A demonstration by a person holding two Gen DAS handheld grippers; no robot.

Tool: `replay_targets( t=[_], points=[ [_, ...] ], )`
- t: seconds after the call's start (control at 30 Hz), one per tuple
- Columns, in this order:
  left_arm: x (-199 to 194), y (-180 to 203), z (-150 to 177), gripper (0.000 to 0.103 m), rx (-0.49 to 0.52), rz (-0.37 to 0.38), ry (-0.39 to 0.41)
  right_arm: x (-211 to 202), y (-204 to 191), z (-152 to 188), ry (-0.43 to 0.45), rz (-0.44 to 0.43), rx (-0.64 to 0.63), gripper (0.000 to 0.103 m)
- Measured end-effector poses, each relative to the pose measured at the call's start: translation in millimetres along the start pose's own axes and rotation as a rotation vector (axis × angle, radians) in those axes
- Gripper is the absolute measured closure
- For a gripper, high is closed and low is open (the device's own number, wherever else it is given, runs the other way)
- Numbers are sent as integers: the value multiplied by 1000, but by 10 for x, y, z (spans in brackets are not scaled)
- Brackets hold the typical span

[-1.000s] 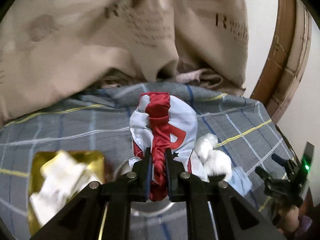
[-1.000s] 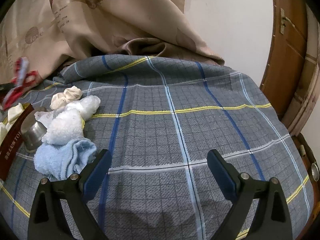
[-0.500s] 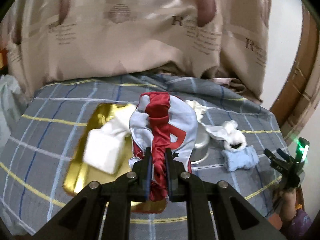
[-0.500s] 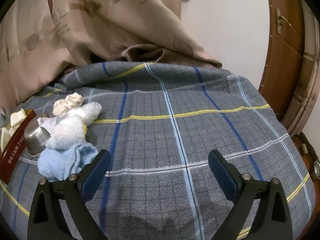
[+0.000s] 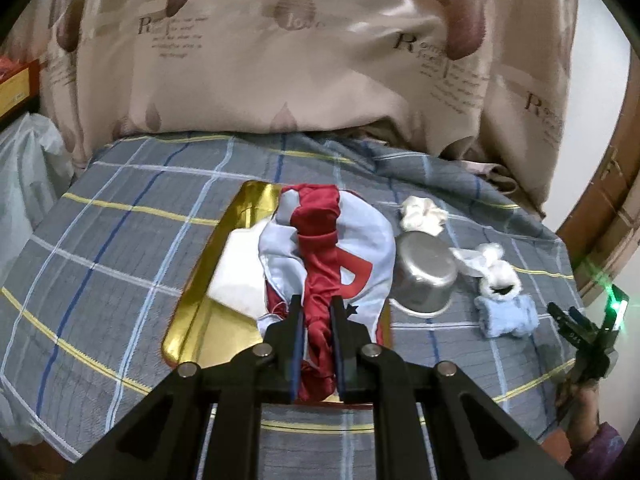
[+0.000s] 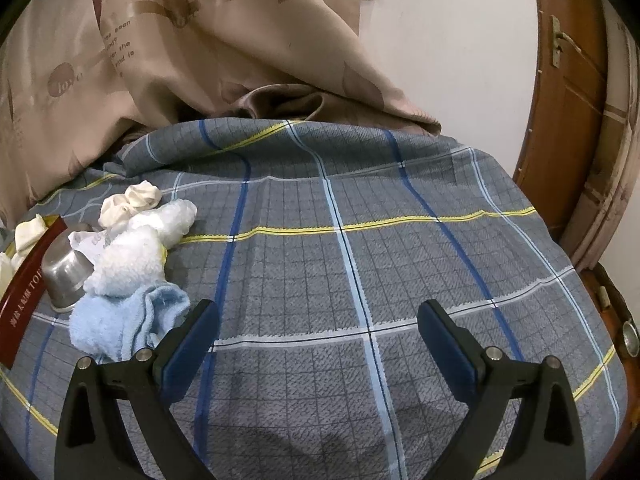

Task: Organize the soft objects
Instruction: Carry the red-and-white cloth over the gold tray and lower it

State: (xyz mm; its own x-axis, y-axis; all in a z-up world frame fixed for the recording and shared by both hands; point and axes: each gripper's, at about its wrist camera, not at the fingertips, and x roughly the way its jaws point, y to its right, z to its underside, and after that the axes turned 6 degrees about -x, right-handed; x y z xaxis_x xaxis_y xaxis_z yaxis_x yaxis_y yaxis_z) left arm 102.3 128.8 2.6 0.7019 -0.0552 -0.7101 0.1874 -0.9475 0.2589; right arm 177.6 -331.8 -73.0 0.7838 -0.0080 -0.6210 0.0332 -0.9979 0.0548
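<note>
The left gripper (image 5: 316,316) pinches a bunched red and pale-blue cloth (image 5: 324,256) over a gold tray (image 5: 208,304) holding a white folded cloth (image 5: 236,276) on a grey plaid bedsheet (image 5: 120,240). The right gripper (image 6: 318,322) hangs wide open above the sheet, near a light-blue towel (image 6: 128,316), white fluffy cloth (image 6: 132,260) and steel cup (image 6: 64,276).

Bare plaid cloth (image 6: 360,264) lies open; towels (image 6: 128,280) and metal cup (image 6: 64,276) crowd its left edge.

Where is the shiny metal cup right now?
The metal cup lies tipped over on the plaid bedcover, right of the gold tray in the left wrist view, beside the fluffy white toy.
</note>
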Motion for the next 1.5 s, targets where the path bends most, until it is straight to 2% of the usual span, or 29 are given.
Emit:
replay_targets(
  t=[0.27, 0.83, 1.03, 1.07, 1.13, 1.27, 1.4, 1.5],
  points=[
    [238, -182, 61, 90, -6, -50, -25, 25, 2, 4, -13, 7, -6, 4],
    [572, -381, 100, 87, -25, -101, -59, 47, -19, 1, -27, 10, -13, 4],
    [625, -353, 85, 70, 20, -134, -44, 56, -12, 5, -33, 10, -17, 4],
    [612, -332, 85, 61, 39, -138, -33, 60, -15, 1, -31, 10, -16, 4],
    [579, -294, 90, 56, 64, -157, -18, 65, -19, -5, -31, 9, -16, 4],
    [389, -224, 92, 55, 87, -172, 48, 61, -16, -4, -28, 6, -15, 4],
    [77, -227, 71, 55, 6, -154, 93, 72, -19, 4, -25, -13, -21, 4],
    [-212, -228, 180, 54, -64, -140, 110, -2, -167, -21, -16, -43, -108, 4]
  ],
)
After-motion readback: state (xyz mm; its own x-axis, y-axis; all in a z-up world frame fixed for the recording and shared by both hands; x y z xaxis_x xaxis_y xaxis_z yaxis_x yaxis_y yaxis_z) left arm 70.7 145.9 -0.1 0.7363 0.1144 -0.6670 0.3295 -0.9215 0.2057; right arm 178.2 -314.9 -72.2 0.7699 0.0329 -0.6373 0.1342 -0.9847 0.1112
